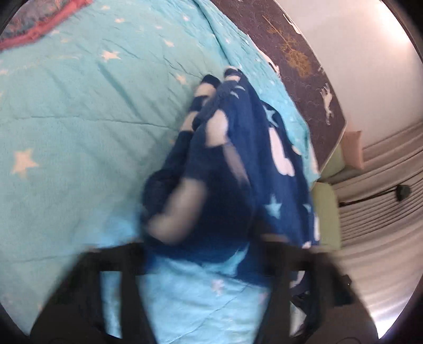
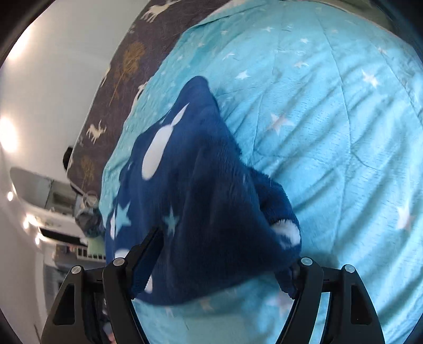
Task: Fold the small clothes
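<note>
A small dark blue fleece garment with white clouds and pale stars hangs bunched above a turquoise star-print blanket. In the left wrist view it drapes over my left gripper, whose black fingers stand apart; the frame is blurred, so any hold on the cloth is unclear. In the right wrist view the same garment hangs over my right gripper. The fingers stand wide apart and the cloth lies across both, its fingertips hidden under it.
The blanket covers a bed. A dark grey sheet with deer and trees runs along the bed's edge. Beyond it are a white wall, a green cushion and grey curtains. A red-edged quilt lies at the far corner.
</note>
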The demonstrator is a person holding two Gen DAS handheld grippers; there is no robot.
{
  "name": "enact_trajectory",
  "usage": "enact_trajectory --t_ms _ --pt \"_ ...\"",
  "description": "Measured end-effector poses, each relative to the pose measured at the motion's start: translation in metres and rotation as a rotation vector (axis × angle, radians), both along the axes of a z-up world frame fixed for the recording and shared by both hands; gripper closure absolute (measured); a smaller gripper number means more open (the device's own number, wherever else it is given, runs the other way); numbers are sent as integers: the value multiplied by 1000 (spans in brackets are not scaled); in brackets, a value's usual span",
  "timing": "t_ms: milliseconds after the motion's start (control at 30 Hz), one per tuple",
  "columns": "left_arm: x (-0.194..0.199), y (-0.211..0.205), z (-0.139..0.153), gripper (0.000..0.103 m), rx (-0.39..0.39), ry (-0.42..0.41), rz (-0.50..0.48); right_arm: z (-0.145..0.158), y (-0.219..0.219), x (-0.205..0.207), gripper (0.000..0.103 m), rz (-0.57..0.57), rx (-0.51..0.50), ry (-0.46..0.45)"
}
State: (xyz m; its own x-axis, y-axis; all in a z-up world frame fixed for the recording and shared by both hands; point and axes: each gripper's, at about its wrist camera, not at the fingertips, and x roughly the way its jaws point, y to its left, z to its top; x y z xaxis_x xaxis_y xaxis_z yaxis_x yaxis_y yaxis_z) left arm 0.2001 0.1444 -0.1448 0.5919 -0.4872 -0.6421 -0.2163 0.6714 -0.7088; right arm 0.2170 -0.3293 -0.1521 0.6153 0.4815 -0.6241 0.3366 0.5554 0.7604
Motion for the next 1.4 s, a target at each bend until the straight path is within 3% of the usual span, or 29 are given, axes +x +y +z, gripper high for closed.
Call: enact_trajectory --t_ms 33,100,267,467,600,700,800,867,933,1033,1067,1100,1133,1300,1367,1400 --pt "0 -2 2 79 5 -2 -6 -5 -1 3 76 7 28 14" --pt "-8 -5 17 83 47 -64 -29 -6 -6 1 83 11 78 4" --pt "-34 -3 47 85 49 -162 -101 41 -6 -29 89 50 -52 -131" --pt "-101 11 51 85 16 -186 -182 67 -3 -91 89 122 -112 -175" --pt "-153 19 26 85 -30 -114 -218 52 -5 -149 89 157 -114 -147" --pt "-186 14 10 84 -3 -60 -238 32 -3 -184 87 156 -143 -76" --pt "-196 11 5 80 43 -47 -254 20 -4 -201 73 139 -271 22" --pt "-195 14 6 80 51 -53 -247 22 -13 -206 59 110 -321 57" --pt "-194 15 8 78 44 -60 -248 37 -20 -210 58 47 -390 73" --pt "-198 13 9 65 56 -62 -256 72 -16 -212 58 -25 -585 23" --pt "-198 12 8 50 52 -58 -252 79 -13 -214 58 -23 -605 -5" --pt "-198 12 6 38 43 -55 -247 91 -5 -212 57 1 -609 -66" --pt "-197 11 3 35 27 -48 -236 97 2 -210 58 33 -593 -110" --pt "-195 15 -6 34 -16 -30 -184 100 69 -180 57 295 -457 -232" --pt "-195 19 -7 40 -17 -39 -161 91 107 -168 58 446 -390 -261" --pt "-195 20 -8 52 -12 -43 -157 85 121 -163 58 505 -369 -265"
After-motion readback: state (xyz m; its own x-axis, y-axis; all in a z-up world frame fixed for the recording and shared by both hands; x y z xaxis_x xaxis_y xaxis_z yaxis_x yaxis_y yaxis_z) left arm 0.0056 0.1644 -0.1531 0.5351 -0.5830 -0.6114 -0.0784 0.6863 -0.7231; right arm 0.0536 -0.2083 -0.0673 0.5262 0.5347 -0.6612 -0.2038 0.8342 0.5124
